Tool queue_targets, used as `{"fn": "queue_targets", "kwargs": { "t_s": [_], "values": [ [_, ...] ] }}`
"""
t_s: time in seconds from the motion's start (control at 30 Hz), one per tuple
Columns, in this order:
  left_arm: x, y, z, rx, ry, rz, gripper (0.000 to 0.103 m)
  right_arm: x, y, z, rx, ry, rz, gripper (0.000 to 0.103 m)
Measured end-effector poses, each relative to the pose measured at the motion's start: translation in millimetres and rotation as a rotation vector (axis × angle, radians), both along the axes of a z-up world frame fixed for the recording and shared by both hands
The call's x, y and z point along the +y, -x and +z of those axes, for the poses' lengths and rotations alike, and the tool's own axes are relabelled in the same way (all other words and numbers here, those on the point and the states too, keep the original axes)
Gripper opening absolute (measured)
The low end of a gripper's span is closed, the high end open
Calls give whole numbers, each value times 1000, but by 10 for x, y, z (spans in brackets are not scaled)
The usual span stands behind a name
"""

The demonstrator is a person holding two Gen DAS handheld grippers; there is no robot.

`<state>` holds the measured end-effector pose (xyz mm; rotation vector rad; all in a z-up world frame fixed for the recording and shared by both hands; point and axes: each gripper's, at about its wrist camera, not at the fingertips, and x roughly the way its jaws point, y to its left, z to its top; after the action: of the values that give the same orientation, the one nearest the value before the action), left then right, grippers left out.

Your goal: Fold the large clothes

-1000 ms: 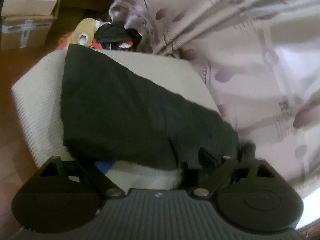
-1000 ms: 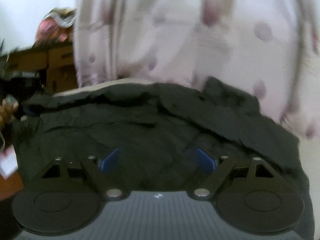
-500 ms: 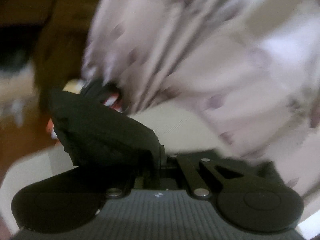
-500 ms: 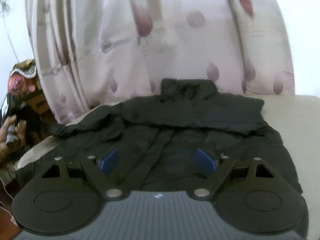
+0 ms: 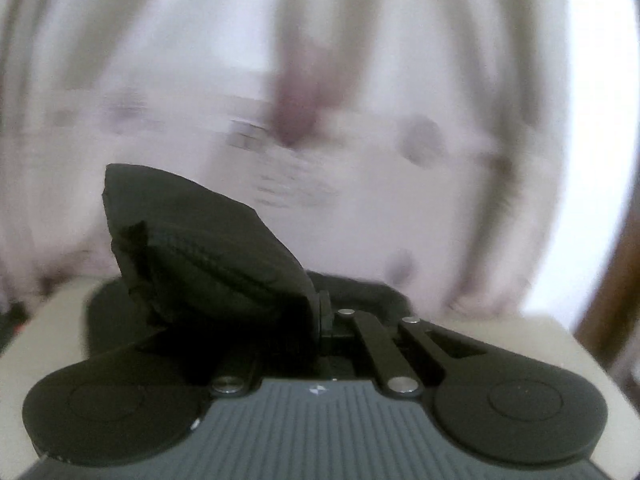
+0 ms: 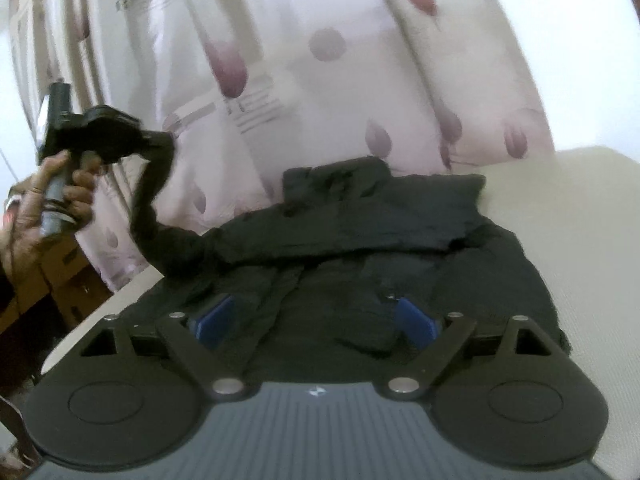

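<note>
A large black jacket (image 6: 360, 240) lies spread on a cream cushioned surface (image 6: 560, 208). My left gripper (image 5: 320, 320) is shut on the end of the jacket's sleeve (image 5: 208, 256), which bunches up over its left finger. In the right wrist view the left gripper (image 6: 156, 140) is held up at the left, and the sleeve (image 6: 152, 208) hangs from it down to the jacket. My right gripper (image 6: 316, 320) is open and empty, its blue pads (image 6: 216, 320) low over the jacket's front.
A pale curtain with purple spots (image 6: 320, 60) hangs right behind the cushion. A wooden cabinet (image 6: 52, 272) stands at the left. The cushion's bare part lies to the right of the jacket.
My left gripper shut on the sleeve end and lifted it up off the cushion, swinging toward the curtain. My right gripper stayed open above the jacket.
</note>
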<state>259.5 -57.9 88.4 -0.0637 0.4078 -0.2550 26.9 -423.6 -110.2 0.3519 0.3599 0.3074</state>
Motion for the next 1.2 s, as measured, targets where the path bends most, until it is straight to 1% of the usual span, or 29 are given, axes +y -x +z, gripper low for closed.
{"fn": "queue_targets", "kwargs": {
  "t_s": [0.07, 0.17, 0.23, 0.3, 0.33, 0.37, 0.4, 0.43, 0.47, 0.5, 0.53, 0.57, 0.63, 0.7, 0.73, 0.83, 0.93, 1.03, 1.07, 1.13, 1.2],
  "values": [
    [-356, -62, -191, 18, -38, -79, 3, -92, 4, -39, 5, -22, -14, 91],
    [-785, -106, -524, 65, -94, -176, 3, -213, 3, -104, 19, -51, -26, 91],
    [-1040, -132, -780, 99, -138, -225, 4, -282, 12, -143, 27, -69, -33, 91],
    [-1195, -96, -1024, 113, -185, -250, 9, -353, 21, -170, 29, -85, -43, 91],
    [-1246, -80, -1129, 109, -207, -252, 15, -386, 24, -182, 31, -93, -46, 91],
    [-1273, -109, -1227, 103, -225, -257, 33, -421, 24, -191, 33, -100, -50, 91],
    [-1296, -88, -1281, 90, -241, -265, 44, -448, 22, -195, 34, -106, -55, 91],
    [-1332, -61, -1313, 65, -252, -265, 64, -481, 20, -200, 35, -114, -59, 91],
    [-1327, 12, -1323, 27, -257, -260, 73, -511, 7, -200, 37, -123, -60, 91],
    [-1326, 107, -1321, -21, -253, -267, 88, -536, -12, -197, 40, -134, -60, 91],
    [-1325, 201, -1301, -64, -250, -280, 97, -560, -39, -188, 44, -144, -59, 91],
    [-1315, 292, -1278, -112, -247, -293, 101, -581, -71, -172, 47, -156, -56, 91],
    [-1268, 412, -1217, -149, -229, -311, 103, -614, -148, -116, 49, -176, -51, 91],
    [-1170, 520, -1168, -145, -205, -313, 103, -613, -234, -10, 39, -178, -43, 92],
    [-1099, 551, -1140, -135, -192, -294, 103, -598, -276, 42, 32, -160, -42, 94],
    [-795, 691, -1068, -73, -116, -232, 103, -533, -456, 212, -15, -61, -36, 101],
    [-398, 806, -1066, -10, -60, -155, 103, -540, -810, 328, -21, -13, -16, 101],
    [-68, 907, -1178, 22, -56, -71, 103, -527, -1308, 396, 31, -15, -4, 101],
    [33, 952, -1203, 33, -56, -50, 103, -517, -1508, 390, 57, -31, 18, 101],
    [197, 1003, -1273, 58, -50, -12, 103, -468, -1828, 355, 108, -49, 4, 101],
    [318, 1042, -1342, 73, -41, 11, 103, -360, -2124, 289, 140, -46, 44, 101]
  ]
}}
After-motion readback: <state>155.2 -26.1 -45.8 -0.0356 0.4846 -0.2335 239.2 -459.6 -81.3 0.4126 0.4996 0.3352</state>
